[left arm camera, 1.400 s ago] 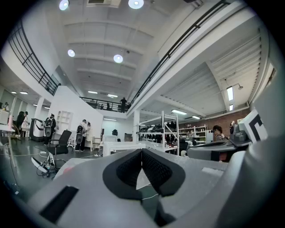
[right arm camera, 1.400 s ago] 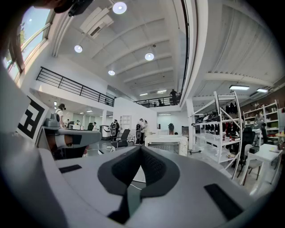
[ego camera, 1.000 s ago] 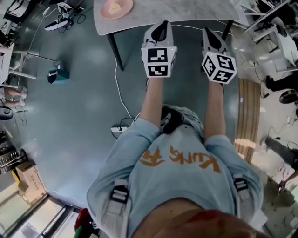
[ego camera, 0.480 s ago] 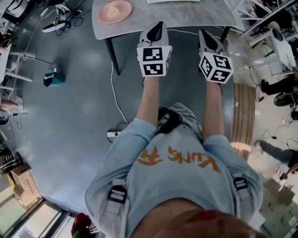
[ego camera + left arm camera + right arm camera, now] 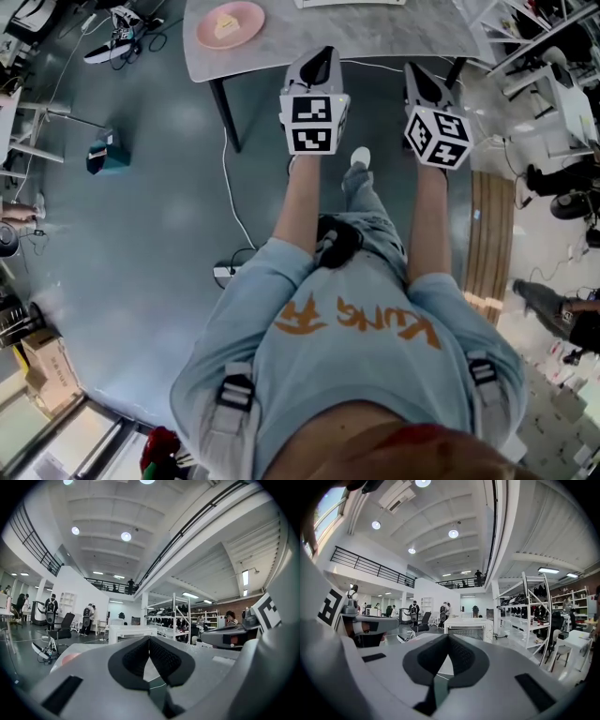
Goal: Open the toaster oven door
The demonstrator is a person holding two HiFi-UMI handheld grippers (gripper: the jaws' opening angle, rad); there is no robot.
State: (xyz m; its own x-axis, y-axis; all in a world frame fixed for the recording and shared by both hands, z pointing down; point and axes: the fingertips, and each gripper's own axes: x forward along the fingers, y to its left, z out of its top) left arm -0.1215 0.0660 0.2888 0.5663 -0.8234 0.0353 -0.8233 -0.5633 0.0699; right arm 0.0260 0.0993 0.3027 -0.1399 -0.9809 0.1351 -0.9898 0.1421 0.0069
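A white toaster oven point(image 5: 468, 629) with a glass door stands on the grey table straight ahead in the right gripper view, its door closed. In the left gripper view the same toaster oven point(image 5: 127, 632) sits a little left of the jaws. Both grippers are held in front of the person's chest, short of the table point(image 5: 394, 33). My left gripper point(image 5: 322, 54) is shut with nothing in it, its pads meeting at a point point(image 5: 149, 638). To its right, my right gripper point(image 5: 419, 73) is also shut and empty point(image 5: 448, 637). The two are apart from the oven.
A pink plate point(image 5: 230, 21) with food lies at the table's left end. On the floor are a white cable, a power strip point(image 5: 225, 272), a teal box point(image 5: 103, 155) and a wooden board point(image 5: 492, 234). Shelving point(image 5: 534, 616) stands to the right; people stand far behind.
The person has taken a step: a leg and white shoe now show between the arms. Both shut grippers keep side by side and have drifted slightly left in the head view.
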